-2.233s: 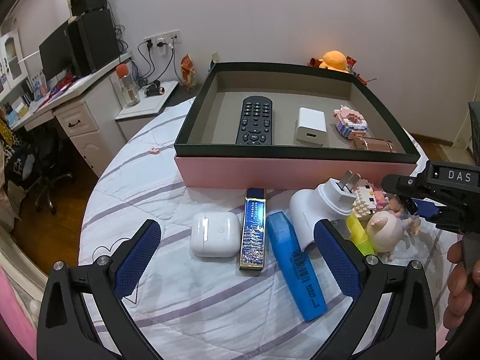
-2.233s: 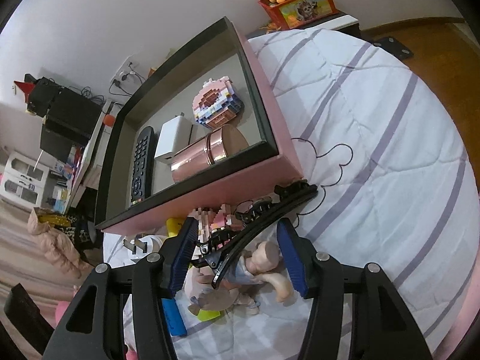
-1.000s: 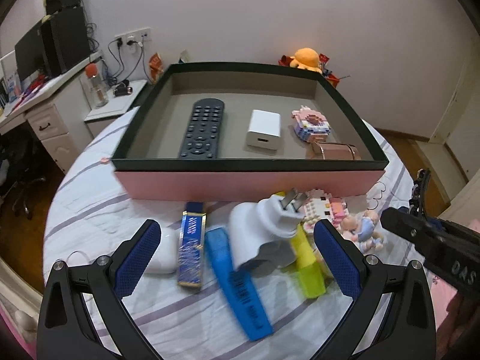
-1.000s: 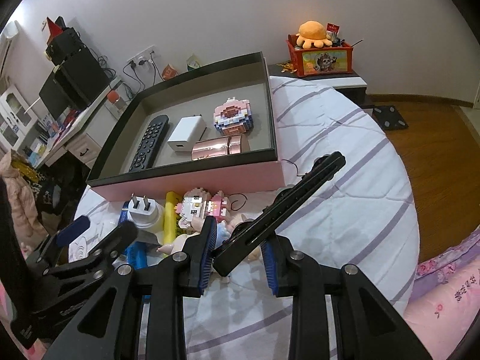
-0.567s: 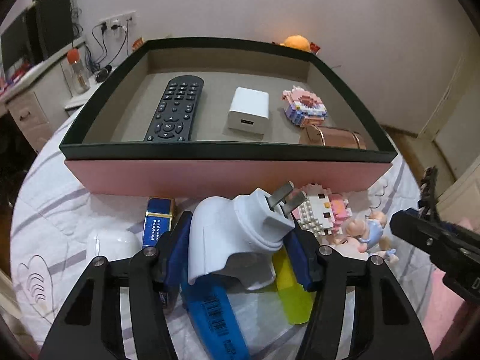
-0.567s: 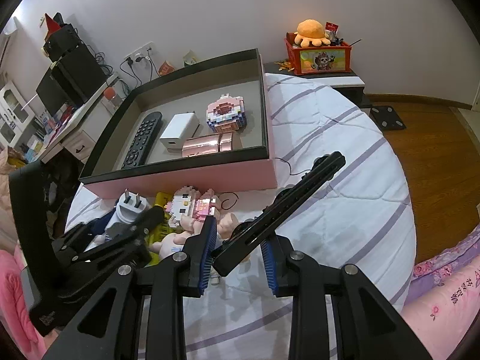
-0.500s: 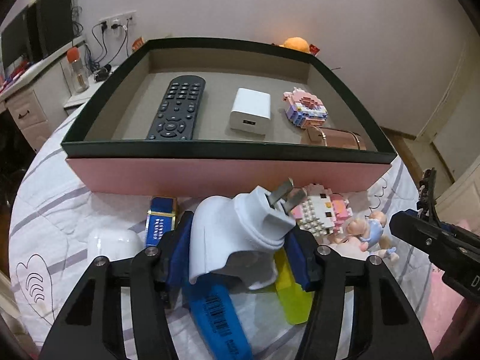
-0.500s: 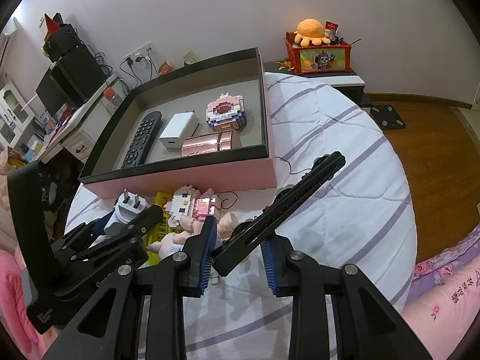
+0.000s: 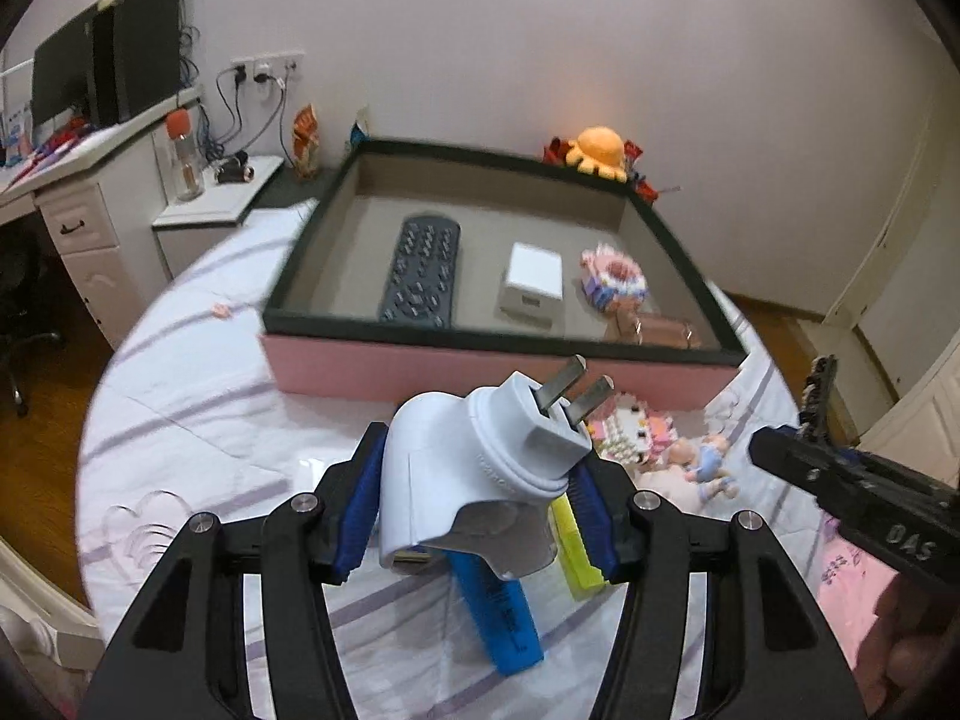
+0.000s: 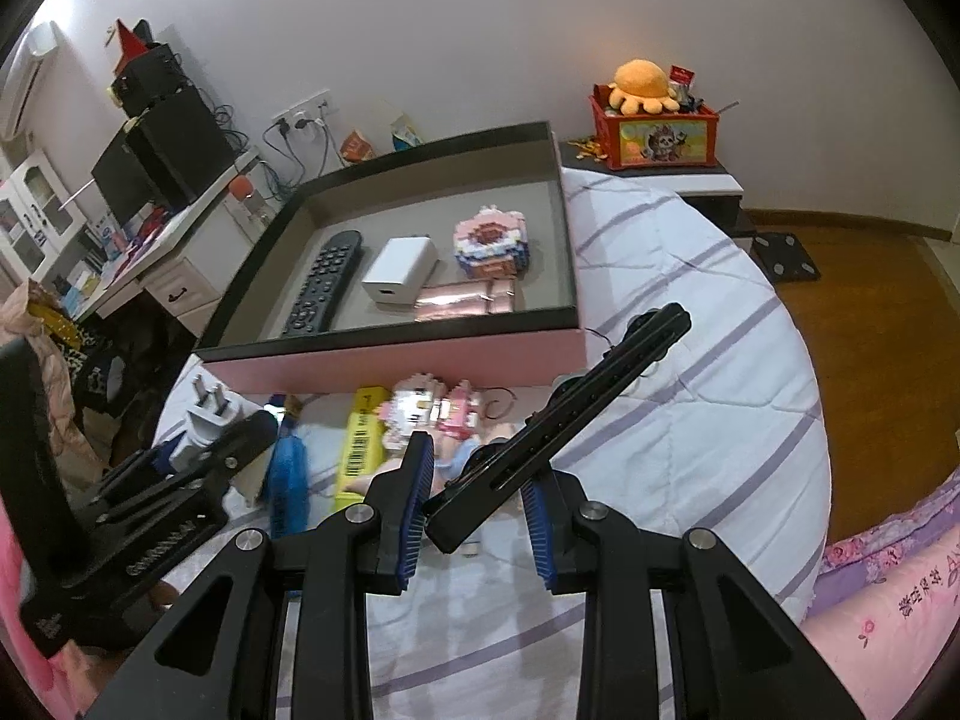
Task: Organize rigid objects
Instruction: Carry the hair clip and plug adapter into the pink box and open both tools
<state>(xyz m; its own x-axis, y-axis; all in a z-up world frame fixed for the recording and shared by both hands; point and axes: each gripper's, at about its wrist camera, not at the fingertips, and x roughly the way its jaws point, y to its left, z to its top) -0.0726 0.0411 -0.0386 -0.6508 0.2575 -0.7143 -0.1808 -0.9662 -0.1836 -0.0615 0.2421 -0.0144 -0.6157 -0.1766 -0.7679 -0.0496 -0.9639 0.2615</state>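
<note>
Left gripper (image 9: 480, 516) fingers clamp the white plastic plug adapter (image 9: 480, 480), lifted off the round quilted surface (image 9: 198, 408), prongs pointing up toward the pink-walled, dark-rimmed box tray (image 9: 480, 369) straight ahead; right gripper (image 10: 477, 507) fingers pinch the long black hair clip (image 10: 558, 426), its long axis aimed at the tray's near right corner; the left looks nearer the tray

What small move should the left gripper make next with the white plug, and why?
Probably carry the white plug forward over the tray rim: the left gripper is shut on it, above the bed, and bare floor shows between remote and tray wall.
</note>
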